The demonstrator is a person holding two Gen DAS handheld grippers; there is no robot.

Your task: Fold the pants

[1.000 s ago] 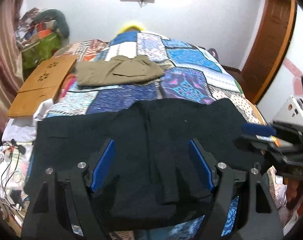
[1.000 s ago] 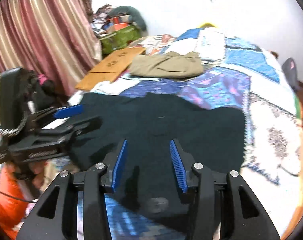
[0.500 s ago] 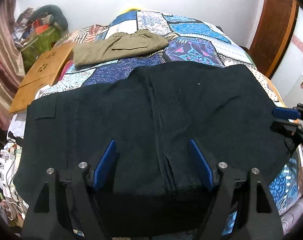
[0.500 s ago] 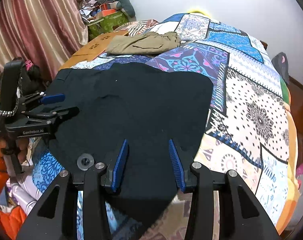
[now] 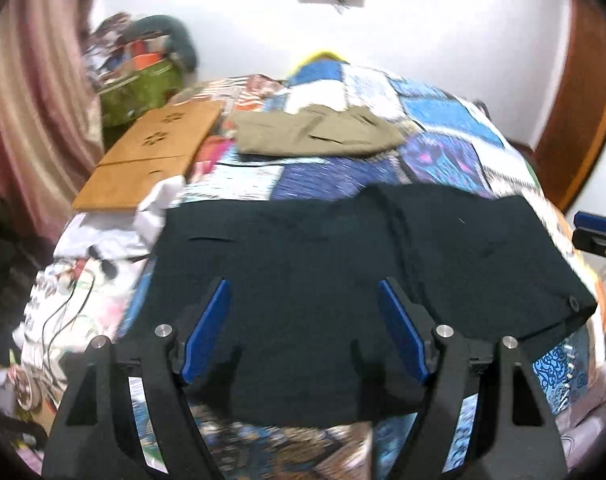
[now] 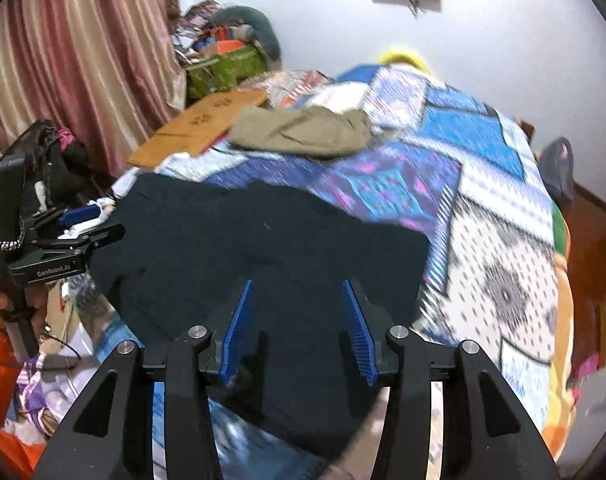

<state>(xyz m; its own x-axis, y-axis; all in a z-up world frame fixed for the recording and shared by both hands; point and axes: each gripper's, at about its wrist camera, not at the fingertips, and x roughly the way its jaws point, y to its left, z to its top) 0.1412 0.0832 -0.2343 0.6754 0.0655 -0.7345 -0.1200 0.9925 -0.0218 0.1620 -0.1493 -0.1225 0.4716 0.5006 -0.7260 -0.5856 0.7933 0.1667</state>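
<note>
Pants (image 5: pixel 343 264) lie flat across the near end of my quilt (image 5: pixel 455 152), dark fabric directly under both tools. Left gripper (image 5: pixel 303 328) hovers above them, jaws spread, holding nothing. Right gripper (image 6: pixel 297 320) likewise parted over the waistband side, empty.

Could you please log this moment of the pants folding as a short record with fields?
surface: bed with patchwork quilt
item in work: black pants, spread flat at the near edge of the bed
other garment: khaki pants, folded, farther back on the quilt
left claw: open, above the black pants, holding nothing
right claw: open, above the black pants, holding nothing
beside bed: wooden board, green bag
image quality: motion blur in both views
</note>
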